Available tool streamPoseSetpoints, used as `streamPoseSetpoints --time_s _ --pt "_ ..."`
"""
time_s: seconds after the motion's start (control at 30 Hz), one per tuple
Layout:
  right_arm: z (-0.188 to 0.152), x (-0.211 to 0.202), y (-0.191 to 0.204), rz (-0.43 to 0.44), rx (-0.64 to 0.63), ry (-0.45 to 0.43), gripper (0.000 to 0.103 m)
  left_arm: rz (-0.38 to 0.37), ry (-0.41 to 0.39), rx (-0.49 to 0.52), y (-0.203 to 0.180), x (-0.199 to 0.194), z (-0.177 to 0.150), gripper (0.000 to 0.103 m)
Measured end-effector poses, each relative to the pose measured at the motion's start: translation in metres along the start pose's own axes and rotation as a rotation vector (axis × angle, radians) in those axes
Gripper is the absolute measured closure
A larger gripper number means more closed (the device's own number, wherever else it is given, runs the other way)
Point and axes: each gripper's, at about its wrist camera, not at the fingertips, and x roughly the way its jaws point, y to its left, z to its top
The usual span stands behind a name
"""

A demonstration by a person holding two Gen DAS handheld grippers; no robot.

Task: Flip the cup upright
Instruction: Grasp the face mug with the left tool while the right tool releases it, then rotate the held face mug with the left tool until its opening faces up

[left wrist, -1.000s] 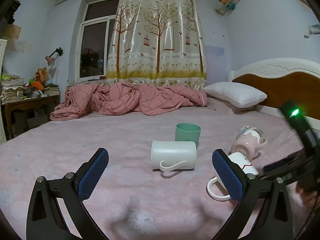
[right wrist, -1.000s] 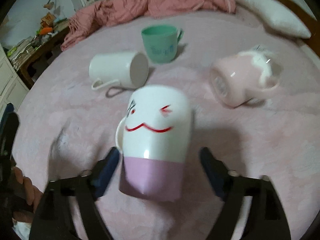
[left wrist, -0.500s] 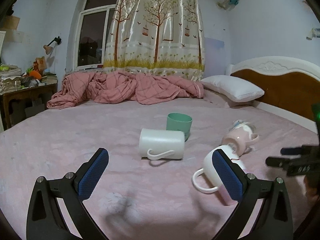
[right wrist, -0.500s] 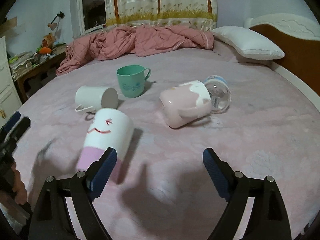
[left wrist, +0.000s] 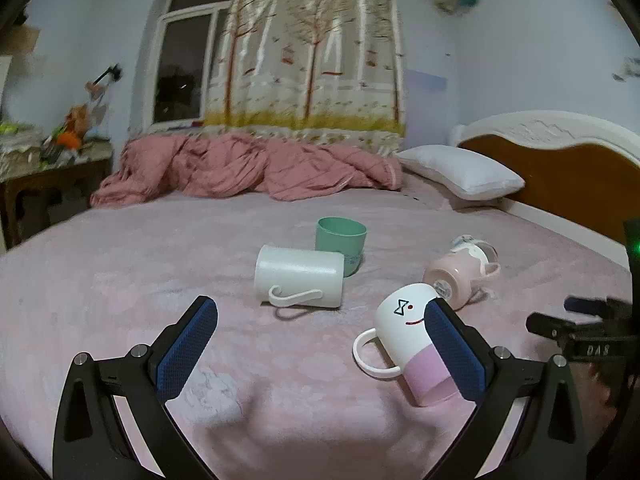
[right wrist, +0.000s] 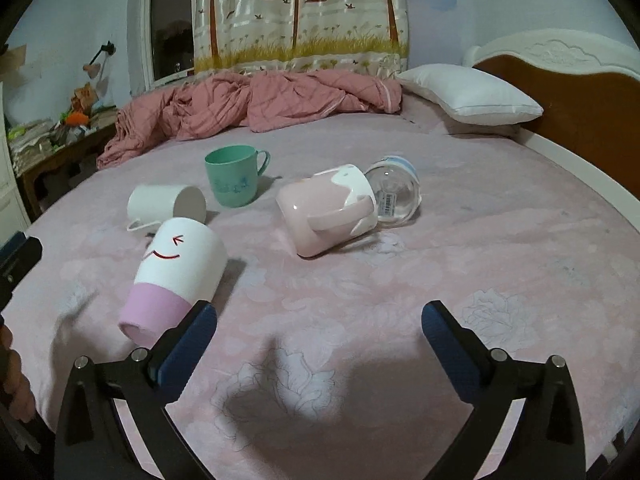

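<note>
A white mug with a smiley face and a lilac base [right wrist: 176, 276] lies tilted on the pink bed, base toward me; it also shows in the left wrist view [left wrist: 408, 332], handle to the left. My right gripper [right wrist: 318, 336] is open and empty, set back to the right of this mug. My left gripper [left wrist: 320, 340] is open and empty; its right finger [left wrist: 452, 352] overlaps the mug in view. A plain white mug [left wrist: 300, 280] [right wrist: 166, 204] lies on its side. A pink mug [right wrist: 328, 208] [left wrist: 456, 280] lies on its side. A green mug [right wrist: 234, 178] [left wrist: 340, 240] stands upright.
A clear glass jar [right wrist: 394, 192] lies against the pink mug. A crumpled pink quilt [right wrist: 256, 104] and a white pillow [right wrist: 468, 96] sit at the far end by the wooden headboard [right wrist: 588, 92]. A cluttered desk [right wrist: 52, 136] stands left of the bed.
My right gripper has let go of the smiley mug and drawn back and up to the right. The mug now lies tilted on the bed. My left gripper has shifted slightly.
</note>
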Motion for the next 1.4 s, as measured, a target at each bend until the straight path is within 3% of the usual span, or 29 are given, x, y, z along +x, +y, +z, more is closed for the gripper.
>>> streamPoseSetpoints --time_s 0.07,0.23,0.33,0.53,0.6,0.7,0.77,1.0,1.27,1.37,1.4 --pt "0.001 -0.002 -0.002 -0.001 0.009 -0.002 0.0 -0.004 0.014 -0.04 0.0 -0.001 0.001 0.0" --pt "0.003 -0.004 -0.008 0.0 0.029 -0.005 0.0 0.033 0.04 0.003 -0.011 0.0 0.008 0.0" --pt "0.004 -0.004 -0.013 -0.013 0.046 0.0 0.0 0.043 0.124 0.007 -0.019 0.01 0.021 0.0" --pt "0.005 -0.006 -0.022 -0.029 0.079 0.003 0.0 -0.014 0.23 -0.02 -0.032 0.027 0.052 0.0" --pt "0.004 -0.006 -0.025 -0.035 0.084 0.007 0.0 -0.063 0.302 -0.042 -0.037 0.042 0.063 0.0" --pt "0.006 -0.007 -0.027 -0.034 0.091 0.013 0.0 -0.213 0.461 -0.059 -0.05 0.076 0.068 0.0" --pt "0.006 -0.007 -0.028 -0.035 0.094 0.01 0.0 -0.243 0.509 -0.08 -0.057 0.092 0.065 0.0" --pt "0.008 -0.007 -0.034 -0.056 0.104 0.004 0.0 -0.224 0.68 -0.213 -0.066 0.153 0.048 0.004" --pt "0.005 -0.001 -0.028 -0.042 0.083 0.036 0.0 -0.204 0.825 -0.178 -0.075 0.19 0.021 0.005" --pt "0.004 -0.001 -0.026 -0.05 0.069 0.034 0.0 -0.156 0.847 -0.142 -0.079 0.198 0.012 0.01" --pt "0.004 -0.002 -0.026 -0.053 0.064 0.034 0.0 -0.144 0.833 -0.13 -0.08 0.198 0.013 0.016"
